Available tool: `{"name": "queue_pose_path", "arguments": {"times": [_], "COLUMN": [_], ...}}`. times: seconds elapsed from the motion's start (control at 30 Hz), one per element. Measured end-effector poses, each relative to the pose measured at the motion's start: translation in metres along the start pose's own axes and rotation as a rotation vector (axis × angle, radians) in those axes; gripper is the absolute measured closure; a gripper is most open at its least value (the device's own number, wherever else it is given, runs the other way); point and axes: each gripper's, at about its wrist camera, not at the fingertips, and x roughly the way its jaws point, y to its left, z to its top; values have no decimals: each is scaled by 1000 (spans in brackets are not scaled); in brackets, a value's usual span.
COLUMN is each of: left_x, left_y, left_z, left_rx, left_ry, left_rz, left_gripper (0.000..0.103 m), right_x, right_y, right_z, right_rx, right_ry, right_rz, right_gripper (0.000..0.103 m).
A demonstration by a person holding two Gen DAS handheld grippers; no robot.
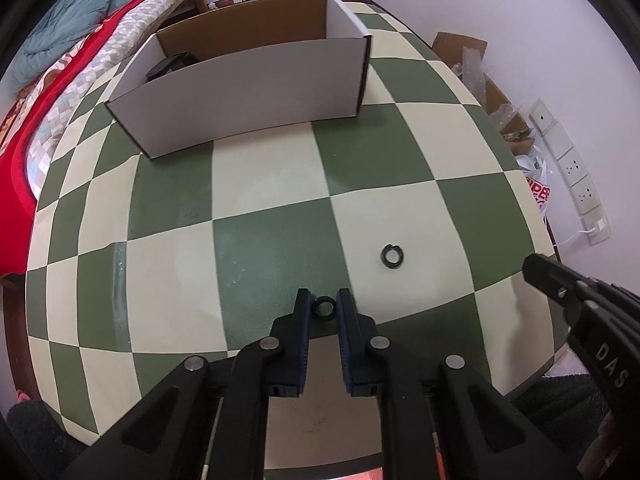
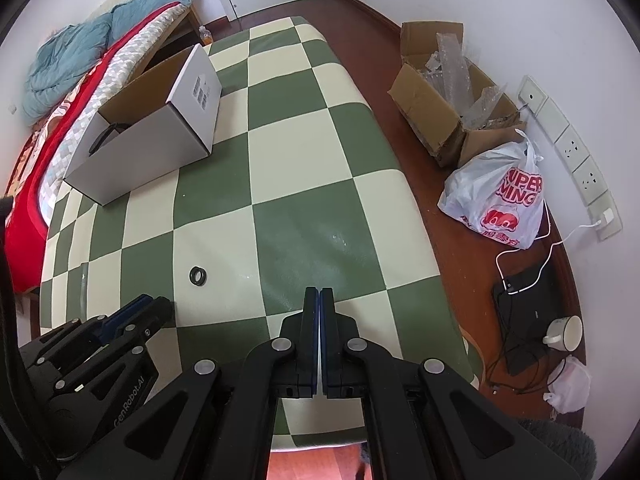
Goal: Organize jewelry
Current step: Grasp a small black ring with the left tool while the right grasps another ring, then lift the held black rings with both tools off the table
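My left gripper (image 1: 324,305) is shut on a small black ring (image 1: 324,304), held between the fingertips just above the checkered table (image 1: 272,240). A second black ring (image 1: 391,256) lies on the table ahead and to the right; it also shows in the right wrist view (image 2: 198,276). An open white cardboard box (image 1: 248,96) stands at the table's far side, with a dark object (image 1: 166,66) inside. My right gripper (image 2: 320,300) is shut and empty over the table's near edge. The left gripper shows in the right wrist view (image 2: 144,312).
A bed with red and blue bedding (image 2: 72,80) runs along the left. On the floor to the right are a cardboard box of packing plastic (image 2: 444,92), a white shopping bag (image 2: 504,196), a black device with a cable (image 2: 528,312) and a mug (image 2: 566,332).
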Motion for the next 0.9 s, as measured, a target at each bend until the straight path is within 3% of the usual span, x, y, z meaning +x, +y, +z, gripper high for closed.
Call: {"name": "queue_pose_path", "arguments": {"times": [0.13, 0.3, 0.37, 0.43, 0.63, 0.9], "left_x": [-3, -8, -9, -9, -15, -19], "left_y": [16, 60, 79, 97, 127, 128], "left_z": [-3, -6, -6, -7, -10, -12], "left_rx": [-28, -105, -140, -177, -233, -242], "left_ry": [0, -3, 0, 2, -2, -5], "left_rz": [13, 52, 68, 82, 93, 78], "left_gripper": [93, 93, 93, 93, 93, 93], "right_x": [-5, -1, 4, 8, 24, 34], "right_y": [5, 20, 32, 45, 85, 110], "right_z": [3, 7, 7, 6, 1, 0], "right_rx": [3, 13, -8, -37, -162, -262], "right_ry": [-10, 12, 28, 33, 51, 25], "right_rz": [36, 219, 243, 251, 154, 28], "right_gripper": [102, 97, 82, 77, 77, 79]}}
